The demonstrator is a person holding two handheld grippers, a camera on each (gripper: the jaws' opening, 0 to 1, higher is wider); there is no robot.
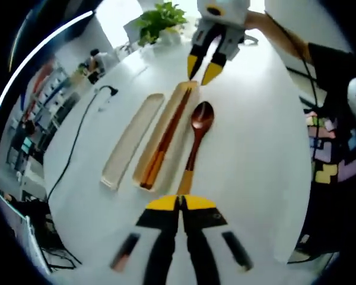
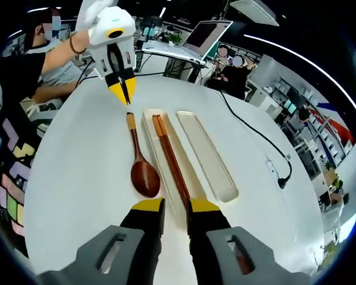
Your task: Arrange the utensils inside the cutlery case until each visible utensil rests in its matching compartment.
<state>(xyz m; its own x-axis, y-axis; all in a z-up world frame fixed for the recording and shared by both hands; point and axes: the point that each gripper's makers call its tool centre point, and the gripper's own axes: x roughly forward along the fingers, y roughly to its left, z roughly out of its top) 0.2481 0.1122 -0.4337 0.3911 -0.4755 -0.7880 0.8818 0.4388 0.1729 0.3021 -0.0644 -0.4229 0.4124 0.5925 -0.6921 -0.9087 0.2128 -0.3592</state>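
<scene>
As I held both tools over the white table (image 1: 255,119), the spoon (image 1: 197,133) lay outside the case, beside the tray (image 1: 179,104).

Nearest, my left gripper (image 1: 181,203) was closed at the spoon's yellow handle end, though I could not confirm it gripped the handle. Beyond it, the chopsticks (image 1: 166,139) already rested in the tray, the lid (image 1: 132,139) alongside and apart. Farthest, my right gripper (image 2: 175,208) stood parted over the tray's end, holding nothing. I judged the spoon light, stiff and smooth-lacquered, likely to slip; the narrow handle offered the best hold, not the rounded bowl.
</scene>
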